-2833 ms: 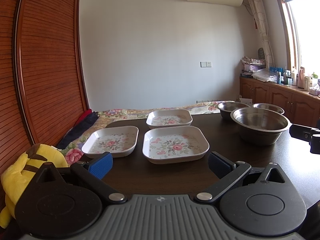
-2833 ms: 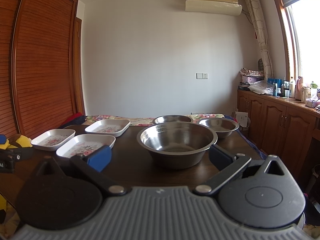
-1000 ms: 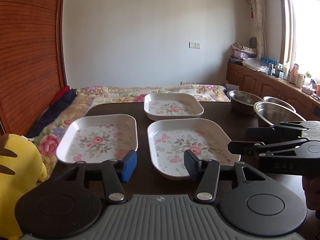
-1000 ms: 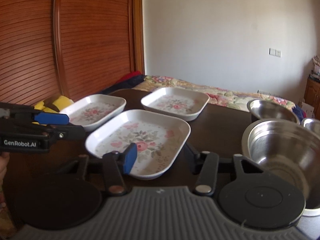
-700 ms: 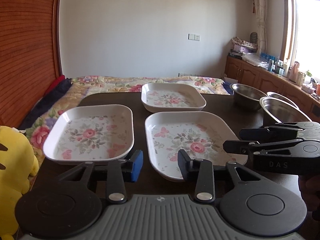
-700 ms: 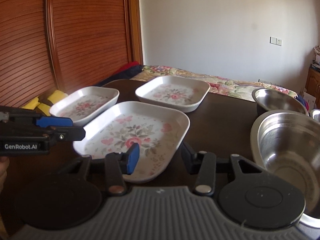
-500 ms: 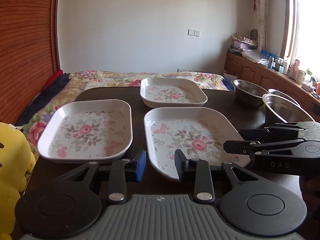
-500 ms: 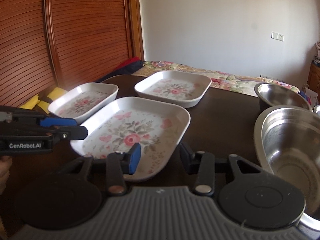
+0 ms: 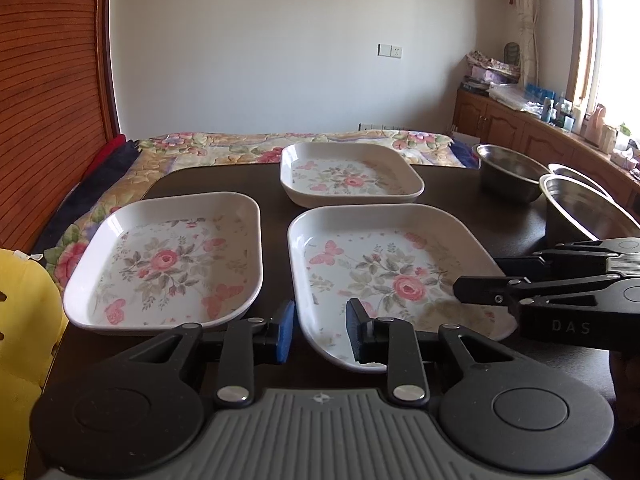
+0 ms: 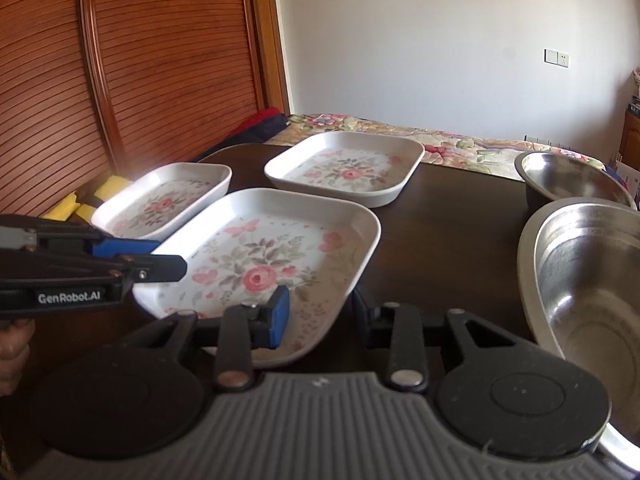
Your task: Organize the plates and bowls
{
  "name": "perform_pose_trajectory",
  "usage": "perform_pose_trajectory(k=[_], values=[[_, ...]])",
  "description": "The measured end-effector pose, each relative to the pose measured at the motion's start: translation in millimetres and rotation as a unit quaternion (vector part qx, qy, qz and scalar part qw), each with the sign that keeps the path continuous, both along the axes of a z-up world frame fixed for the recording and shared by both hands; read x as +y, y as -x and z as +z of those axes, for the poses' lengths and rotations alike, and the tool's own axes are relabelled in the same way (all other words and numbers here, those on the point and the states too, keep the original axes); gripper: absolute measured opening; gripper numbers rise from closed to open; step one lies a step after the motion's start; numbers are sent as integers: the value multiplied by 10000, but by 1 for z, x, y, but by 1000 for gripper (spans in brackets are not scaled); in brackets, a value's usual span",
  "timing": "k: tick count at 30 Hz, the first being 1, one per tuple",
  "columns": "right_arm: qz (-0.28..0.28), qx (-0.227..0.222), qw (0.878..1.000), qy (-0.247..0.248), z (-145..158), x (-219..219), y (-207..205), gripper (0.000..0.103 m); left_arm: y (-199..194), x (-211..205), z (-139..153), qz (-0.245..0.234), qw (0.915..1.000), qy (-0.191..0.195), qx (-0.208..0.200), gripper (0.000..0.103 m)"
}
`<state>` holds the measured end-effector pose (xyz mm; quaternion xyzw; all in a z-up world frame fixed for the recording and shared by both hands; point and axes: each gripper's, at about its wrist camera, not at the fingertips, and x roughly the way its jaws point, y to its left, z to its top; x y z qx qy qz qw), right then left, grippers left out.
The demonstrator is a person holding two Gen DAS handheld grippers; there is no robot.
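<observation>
The nearest floral plate (image 9: 396, 276) lies flat on the dark table (image 9: 460, 204), its long axis running away from both sets of fingers. The left gripper (image 9: 320, 330) straddles its near-left corner, jaws partly open with the rim between the pads, not clearly pinched. The right gripper (image 10: 320, 316) does likewise at the near-right rim. A second plate (image 9: 168, 264) sits left of the left fingers; a steel bowl (image 10: 588, 280) right of the right ones.
</observation>
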<state>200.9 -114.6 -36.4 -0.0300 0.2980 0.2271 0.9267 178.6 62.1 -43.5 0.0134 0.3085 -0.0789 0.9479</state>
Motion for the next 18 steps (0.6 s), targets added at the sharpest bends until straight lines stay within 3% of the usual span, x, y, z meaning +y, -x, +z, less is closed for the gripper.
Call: perform_pose_trajectory(k=[4,7,11,18], values=[[-25,15,10000,18,0,-2,-1,30,-3,-1,-3,34,9999,-117,33,17],[-22,42,10000,-38,0,-4,-2,28,-4,2,-4,61,10000,-59,44,14],[-54,84,9999,-90,0,-6,-1,22,-1,3,-4,87,9999,-36,63,13],[-41,38,9998,-176,4,-12,10,22,15,1,0,83,9999,64,30,13]])
